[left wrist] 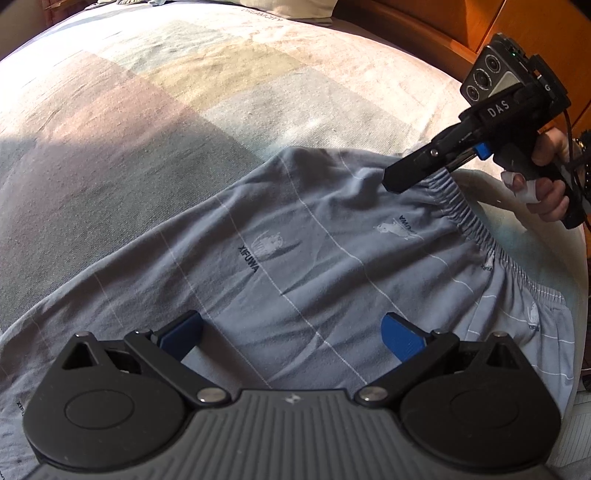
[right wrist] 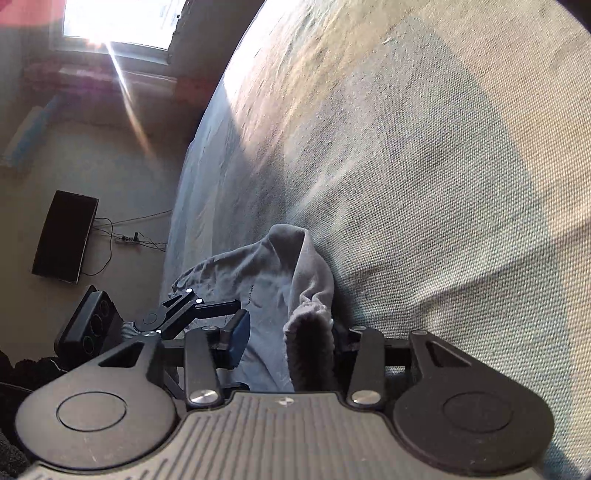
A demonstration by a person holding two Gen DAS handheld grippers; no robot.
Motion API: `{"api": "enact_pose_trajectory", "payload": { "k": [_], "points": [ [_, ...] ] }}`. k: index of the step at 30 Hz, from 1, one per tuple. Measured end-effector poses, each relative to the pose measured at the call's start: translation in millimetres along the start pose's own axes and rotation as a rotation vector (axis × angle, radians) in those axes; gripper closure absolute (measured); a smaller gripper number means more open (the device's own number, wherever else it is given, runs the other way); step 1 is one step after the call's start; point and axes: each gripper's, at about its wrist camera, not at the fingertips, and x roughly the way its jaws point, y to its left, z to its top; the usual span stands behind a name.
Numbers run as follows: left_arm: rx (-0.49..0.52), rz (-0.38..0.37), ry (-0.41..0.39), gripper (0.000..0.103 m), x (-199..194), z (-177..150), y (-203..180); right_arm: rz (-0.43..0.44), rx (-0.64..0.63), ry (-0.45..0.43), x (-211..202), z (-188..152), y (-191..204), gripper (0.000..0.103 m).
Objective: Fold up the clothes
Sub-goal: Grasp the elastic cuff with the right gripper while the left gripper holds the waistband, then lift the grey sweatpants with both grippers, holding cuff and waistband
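Grey shorts (left wrist: 295, 266) with thin white lines and a gathered elastic waistband lie spread on the patchwork bed cover (left wrist: 184, 92). Your left hand-held gripper (left wrist: 291, 338) hovers low over them, blue pads wide apart. Your right hand-held gripper (left wrist: 397, 181), angled down from your hand (left wrist: 546, 188), has a waistband fold between its parted fingers; whether it pinches, you cannot tell.

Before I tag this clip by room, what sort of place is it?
Most likely a bedroom. The grey shorts lie on a bed with a patchwork cover, a pillow sits at its far end beside wooden furniture, and a window lights the floor.
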Motion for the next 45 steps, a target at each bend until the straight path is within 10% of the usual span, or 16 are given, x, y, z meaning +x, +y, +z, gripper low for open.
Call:
{"api": "enact_pose_trajectory", "payload": {
  "k": [4,6,15,45],
  "points": [
    [0.045,0.006,-0.006,0.001,1,-3,-2,-0.032,-0.018,0.004,6,1,5,0.063],
    [0.065,-0.011,-0.014,0.001,0,-5,0,-0.073,-0.002,0.006,8,1,2,0.095],
    [-0.038,-0.13,-0.079,0.001,-7,-10,25,-0.157,-0.018,-0.048,9,-9,13,0.094],
    [0.369,0.313,-0.015,0.001,-23,2,8,-0.384,-0.843,0.2,35,-88,161,0.092]
  ]
}}
